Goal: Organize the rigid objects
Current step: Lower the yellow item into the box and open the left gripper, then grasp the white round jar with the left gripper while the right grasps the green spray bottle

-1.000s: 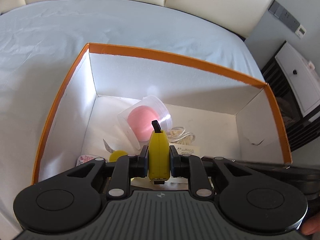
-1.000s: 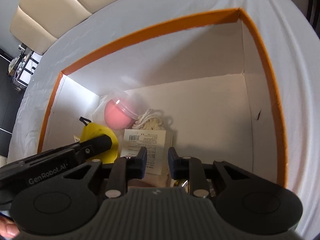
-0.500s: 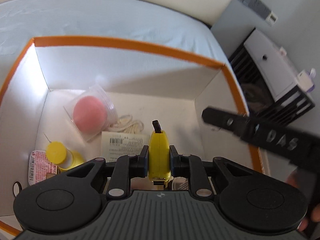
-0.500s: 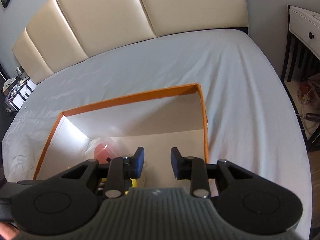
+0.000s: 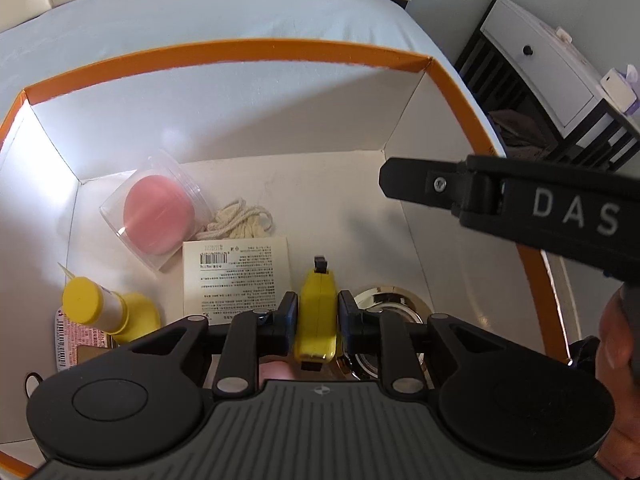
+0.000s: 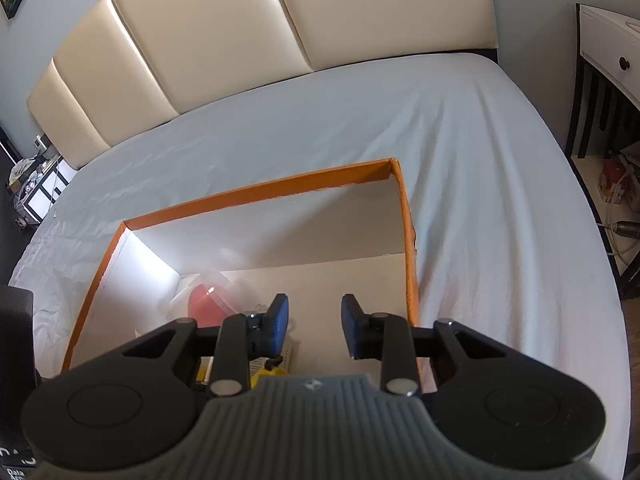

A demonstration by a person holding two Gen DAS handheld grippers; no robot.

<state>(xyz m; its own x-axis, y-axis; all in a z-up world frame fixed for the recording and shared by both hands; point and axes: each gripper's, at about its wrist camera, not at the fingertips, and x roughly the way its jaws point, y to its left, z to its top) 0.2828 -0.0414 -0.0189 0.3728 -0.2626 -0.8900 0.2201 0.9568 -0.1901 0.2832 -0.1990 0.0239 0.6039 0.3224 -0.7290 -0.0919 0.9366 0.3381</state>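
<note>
The bed (image 6: 280, 128) carries the orange-rimmed box (image 5: 248, 49). The left claw (image 5: 316, 318) grips the yellow tape measure (image 5: 316, 312) low over the box floor, between the printed card (image 5: 236, 276) and the shiny metal dish (image 5: 386, 300). Best lower it into that gap before releasing. Its long axis runs forward, black tab toward the far wall. The right claw (image 6: 314, 322) gapes empty above the box.

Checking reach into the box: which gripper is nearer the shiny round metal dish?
Left. The left gripper, shut on a yellow tape measure, hangs inside the orange-rimmed box, right beside the shiny round metal dish. The right gripper is open, higher, near the rim.
</note>
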